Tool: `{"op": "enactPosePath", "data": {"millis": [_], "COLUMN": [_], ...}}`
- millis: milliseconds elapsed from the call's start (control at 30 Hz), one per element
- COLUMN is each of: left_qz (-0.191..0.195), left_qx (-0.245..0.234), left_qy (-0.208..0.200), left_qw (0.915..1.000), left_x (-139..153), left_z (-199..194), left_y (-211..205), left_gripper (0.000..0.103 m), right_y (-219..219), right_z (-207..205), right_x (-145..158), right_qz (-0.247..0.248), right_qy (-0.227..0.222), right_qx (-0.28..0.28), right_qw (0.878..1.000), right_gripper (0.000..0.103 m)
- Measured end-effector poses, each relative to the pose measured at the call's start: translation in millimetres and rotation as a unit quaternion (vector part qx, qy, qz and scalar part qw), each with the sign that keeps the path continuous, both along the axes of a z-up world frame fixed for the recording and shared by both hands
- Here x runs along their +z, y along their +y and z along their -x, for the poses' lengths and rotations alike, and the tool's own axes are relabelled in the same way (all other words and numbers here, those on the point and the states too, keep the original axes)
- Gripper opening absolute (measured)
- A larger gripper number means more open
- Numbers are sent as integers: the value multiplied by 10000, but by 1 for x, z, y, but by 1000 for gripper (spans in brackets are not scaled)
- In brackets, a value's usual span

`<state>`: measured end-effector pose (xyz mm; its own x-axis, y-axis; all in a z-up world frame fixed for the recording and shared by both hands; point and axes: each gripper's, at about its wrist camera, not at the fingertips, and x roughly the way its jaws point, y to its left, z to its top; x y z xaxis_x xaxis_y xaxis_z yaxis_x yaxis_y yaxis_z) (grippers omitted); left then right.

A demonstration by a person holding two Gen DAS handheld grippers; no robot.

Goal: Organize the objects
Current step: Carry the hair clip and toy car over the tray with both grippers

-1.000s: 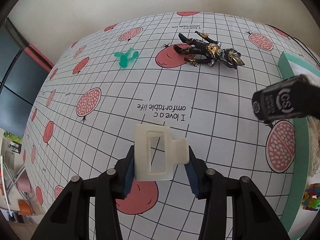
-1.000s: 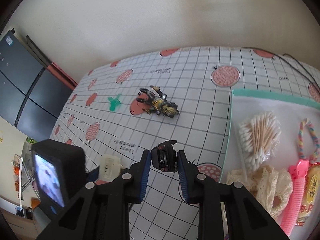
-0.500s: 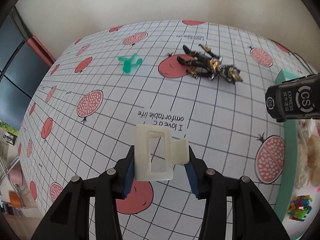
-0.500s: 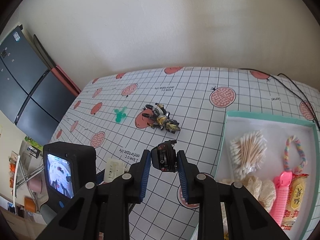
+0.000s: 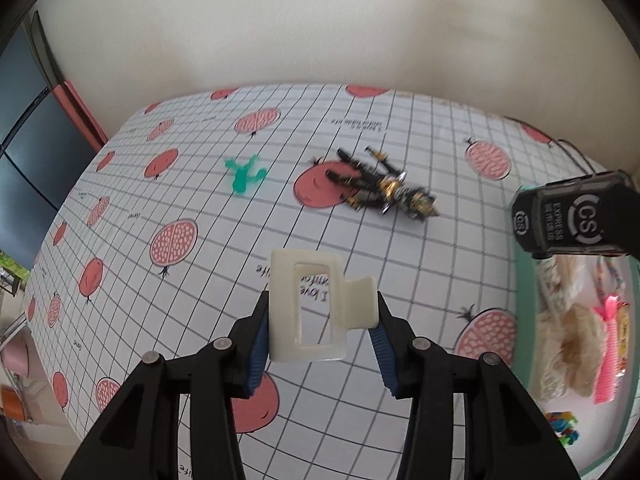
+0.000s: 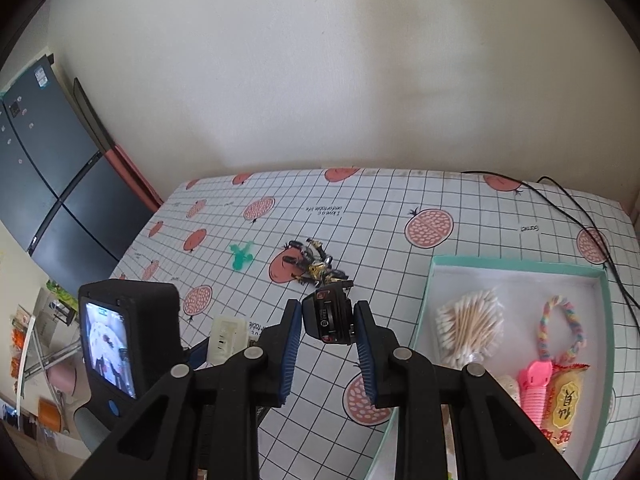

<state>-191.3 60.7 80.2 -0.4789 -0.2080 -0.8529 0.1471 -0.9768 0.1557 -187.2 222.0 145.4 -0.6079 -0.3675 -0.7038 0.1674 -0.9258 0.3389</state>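
Cream clip (image 5: 306,309) pinched between left tool (image 5: 319,346) pads.

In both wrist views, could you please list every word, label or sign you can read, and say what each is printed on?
"CS" and "EXPRESS": on the black toy car held in the right gripper.
"I love": on the tablecloth, seen upside down through the cream hair clip in the left gripper; the line's remainder is hidden.
Other tablecloth captions: too small.
Red characters on the snack packet in the box: not legible to me.
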Motion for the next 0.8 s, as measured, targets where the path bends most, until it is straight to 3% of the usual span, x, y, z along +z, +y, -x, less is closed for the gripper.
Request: {"op": "enactPosePath", "data": {"millis": [433,800], "left_qz": [-295,-569], "left_qx": [-305,-1021], "left_qy": [388,438], "left_qw": [9983,9922], "left_x": [31,37], "left_z": [2,7], "left_y": [33,90], "left_gripper": [47,47], "right_y": [41,106], "right_z": [-10,-15], "right_x": [12,0], "right_qz": [69,144], "right_qy": [261,126], "right_qx": [-380,-1092], "right_qw": [9989,9938], "right_gripper": [28,28]}}
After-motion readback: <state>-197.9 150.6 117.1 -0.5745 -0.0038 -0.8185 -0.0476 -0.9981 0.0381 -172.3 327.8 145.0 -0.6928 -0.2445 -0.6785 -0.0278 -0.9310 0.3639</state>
